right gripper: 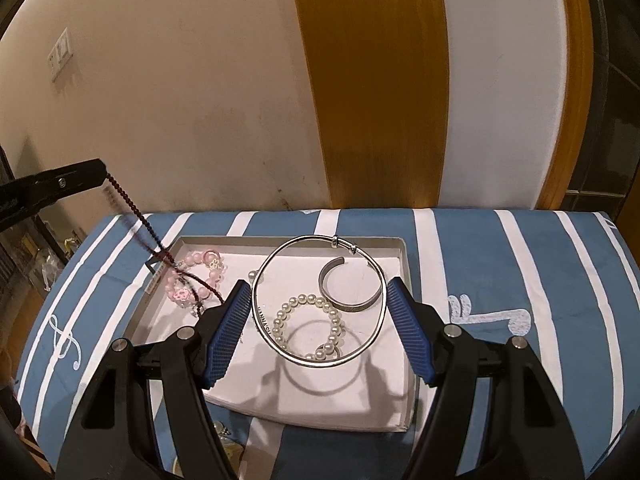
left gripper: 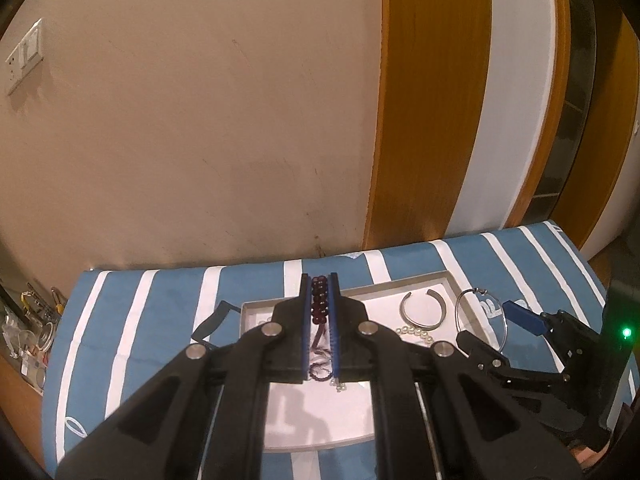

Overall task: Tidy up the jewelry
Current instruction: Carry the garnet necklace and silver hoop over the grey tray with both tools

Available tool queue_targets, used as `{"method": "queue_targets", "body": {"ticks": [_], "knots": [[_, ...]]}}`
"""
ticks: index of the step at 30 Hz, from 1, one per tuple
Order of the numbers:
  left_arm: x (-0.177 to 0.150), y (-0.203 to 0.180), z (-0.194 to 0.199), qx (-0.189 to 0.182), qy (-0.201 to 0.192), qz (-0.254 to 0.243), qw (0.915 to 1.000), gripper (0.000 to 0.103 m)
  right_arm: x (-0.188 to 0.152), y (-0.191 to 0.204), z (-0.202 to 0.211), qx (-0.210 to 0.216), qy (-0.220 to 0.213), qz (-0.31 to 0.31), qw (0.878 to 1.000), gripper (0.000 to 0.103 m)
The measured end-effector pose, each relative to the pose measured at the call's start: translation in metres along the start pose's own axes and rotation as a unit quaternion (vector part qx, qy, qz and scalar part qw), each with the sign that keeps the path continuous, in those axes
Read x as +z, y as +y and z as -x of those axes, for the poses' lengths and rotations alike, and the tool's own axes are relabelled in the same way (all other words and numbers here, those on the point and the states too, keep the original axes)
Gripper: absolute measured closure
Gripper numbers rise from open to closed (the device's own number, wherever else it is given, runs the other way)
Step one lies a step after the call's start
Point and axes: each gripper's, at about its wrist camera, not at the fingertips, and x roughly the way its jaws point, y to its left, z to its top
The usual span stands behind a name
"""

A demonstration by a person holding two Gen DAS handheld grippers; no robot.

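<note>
My left gripper (left gripper: pixel 320 280) is shut on a dark red beaded necklace (left gripper: pixel 319 300), held above the white tray (left gripper: pixel 452 280). From the right wrist view the necklace (right gripper: pixel 136 212) hangs from the left gripper (right gripper: pixel 102 170) down into the tray's (right gripper: pixel 396 248) left corner. My right gripper (right gripper: pixel 318 286) grips a large thin silver hoop bangle (right gripper: pixel 304 360) between its blue pads (right gripper: pixel 228 332), held above the tray. In the tray lie a silver cuff (right gripper: pixel 356 304), a pearl bracelet (right gripper: pixel 304 302) and a pink bead bracelet (right gripper: pixel 196 264).
The tray sits on a blue cloth with white stripes (right gripper: pixel 500 280) against a beige wall. A wooden door frame (right gripper: pixel 372 80) stands behind. A shelf of clutter (left gripper: pixel 32 328) is at the far left. Small items (right gripper: pixel 228 448) lie at the near edge of the cloth.
</note>
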Motion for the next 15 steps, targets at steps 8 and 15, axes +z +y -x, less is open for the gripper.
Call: {"method": "queue_targets", "body": {"ticks": [8,15], "knots": [[0.002,0.002,-0.011,0.003,0.005,0.005,1.0,0.095,-0.002,-0.002,-0.008,0.0,0.004,0.0,1.0,0.032],[0.017,0.002,0.007,-0.001,-0.018,0.011,0.9998,0.095,0.003,0.001,-0.002,0.002,-0.005,0.004,1.0,0.032]]}}
